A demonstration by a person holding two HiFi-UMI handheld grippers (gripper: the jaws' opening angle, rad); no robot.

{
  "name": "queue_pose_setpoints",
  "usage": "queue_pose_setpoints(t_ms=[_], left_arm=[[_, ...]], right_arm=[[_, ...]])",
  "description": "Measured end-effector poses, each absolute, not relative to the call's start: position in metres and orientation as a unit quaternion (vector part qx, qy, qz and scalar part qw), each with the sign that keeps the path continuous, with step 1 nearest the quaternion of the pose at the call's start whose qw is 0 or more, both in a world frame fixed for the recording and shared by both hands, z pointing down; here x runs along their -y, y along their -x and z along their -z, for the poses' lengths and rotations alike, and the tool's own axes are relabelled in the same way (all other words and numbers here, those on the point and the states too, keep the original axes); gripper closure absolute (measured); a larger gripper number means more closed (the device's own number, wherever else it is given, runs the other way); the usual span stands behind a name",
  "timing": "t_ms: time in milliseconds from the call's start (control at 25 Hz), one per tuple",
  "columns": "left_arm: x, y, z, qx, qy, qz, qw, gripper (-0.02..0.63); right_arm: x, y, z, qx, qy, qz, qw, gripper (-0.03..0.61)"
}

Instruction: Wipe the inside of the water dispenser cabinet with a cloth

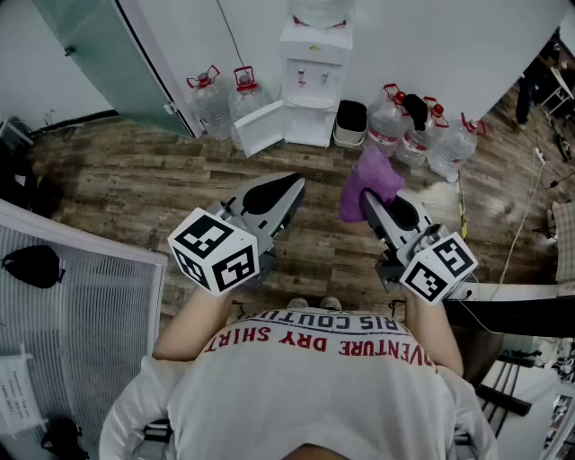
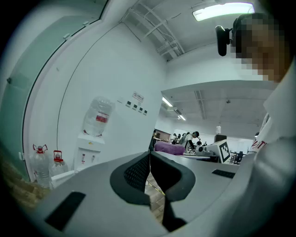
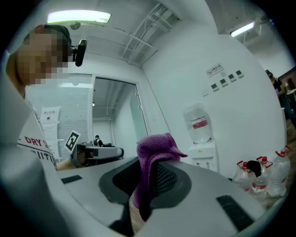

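The purple cloth [image 1: 370, 182] is pinched between the jaws of the right gripper [image 1: 371, 201], which are closed on it; in the right gripper view the cloth [image 3: 154, 149] bunches up above the jaw tips and hangs down between the pads, hiding where they meet. It is held in the air over the wooden floor [image 1: 135, 184], well short of the water dispenser [image 1: 314, 81].

The dispenser stands against the white wall with its lower cabinet door [image 1: 260, 128] swung open to its left. The cabinet's inside is too small and pale to make out from the head view (only a white opening shows). The bottle on top [image 1: 319, 9] is cut off by the frame edge.

The left gripper [image 1: 293, 185] is beside the right one, its jaws brought together at the tips with nothing between them; in its own view only floor shows through the slit lower down.

A black bin [image 1: 350, 121] sits just right of the dispenser. Water jugs stand on both sides, two to the left [image 1: 220, 101] and a cluster to the right [image 1: 422, 135].
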State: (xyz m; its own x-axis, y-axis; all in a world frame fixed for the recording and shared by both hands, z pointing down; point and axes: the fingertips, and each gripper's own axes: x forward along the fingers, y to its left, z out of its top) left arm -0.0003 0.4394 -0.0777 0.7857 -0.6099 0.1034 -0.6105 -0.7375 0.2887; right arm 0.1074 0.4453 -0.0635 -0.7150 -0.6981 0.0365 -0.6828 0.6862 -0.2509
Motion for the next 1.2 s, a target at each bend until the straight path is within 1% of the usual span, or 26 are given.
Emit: queue_pose_setpoints(t_ms=[560, 880, 1200], left_arm=[[-0.422, 0.018, 0.068, 0.334, -0.928, -0.011, 0.164, 0.586], [-0.371, 0.026, 0.056, 0.342, -0.925, -0.013, 0.162, 0.586], [-0.264, 0.023, 0.04, 0.361, -0.915, -0.024, 0.179, 0.586]], right_arm=[[-0.431, -0.093, 0.055, -0.917, 0.376, 0.13, 0.023, 0.515], [-0.367, -0.085, 0.045, -0.922, 0.364, 0.128, 0.018, 0.515], [-0.253, -0.096, 0.035, -0.922, 0.357, 0.147, 0.022, 0.515]])
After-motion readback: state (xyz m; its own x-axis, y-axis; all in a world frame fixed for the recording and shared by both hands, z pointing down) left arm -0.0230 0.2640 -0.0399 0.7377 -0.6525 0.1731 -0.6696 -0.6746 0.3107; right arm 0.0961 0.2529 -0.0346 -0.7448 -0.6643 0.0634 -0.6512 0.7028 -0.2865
